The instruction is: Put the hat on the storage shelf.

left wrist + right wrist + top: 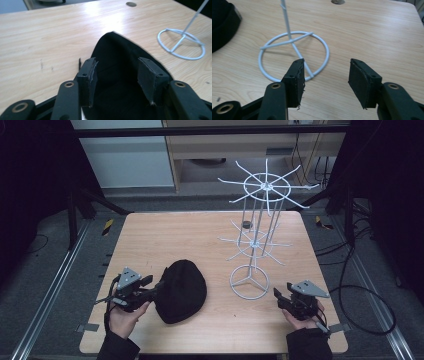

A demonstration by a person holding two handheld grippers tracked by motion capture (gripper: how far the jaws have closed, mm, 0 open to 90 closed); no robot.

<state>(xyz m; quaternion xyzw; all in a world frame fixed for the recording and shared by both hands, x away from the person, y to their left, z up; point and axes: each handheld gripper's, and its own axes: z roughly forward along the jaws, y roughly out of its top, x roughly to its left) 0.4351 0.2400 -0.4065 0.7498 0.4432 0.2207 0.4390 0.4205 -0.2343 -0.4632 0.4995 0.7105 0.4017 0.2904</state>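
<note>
A black knit hat (181, 290) lies on the wooden table (165, 235), near its front left. My left gripper (159, 288) is at the hat's left edge. In the left gripper view it stands open (117, 68), its fingers (88, 77) spread over the hat (117, 50), with the black fabric lying between and below them. A white wire display rack (256, 210) stands right of the hat on a ring base (249, 282). My right gripper (278, 296) is open just right of that base. In the right gripper view nothing lies between its jaws (325, 75), and the ring base (322, 45) is just ahead.
The rack has two tiers of thin spokes (266, 185) reaching out over the table's right half. A small dark round grommet (246, 224) sits in the tabletop behind the rack. Metal rails and cables run along the floor on both sides.
</note>
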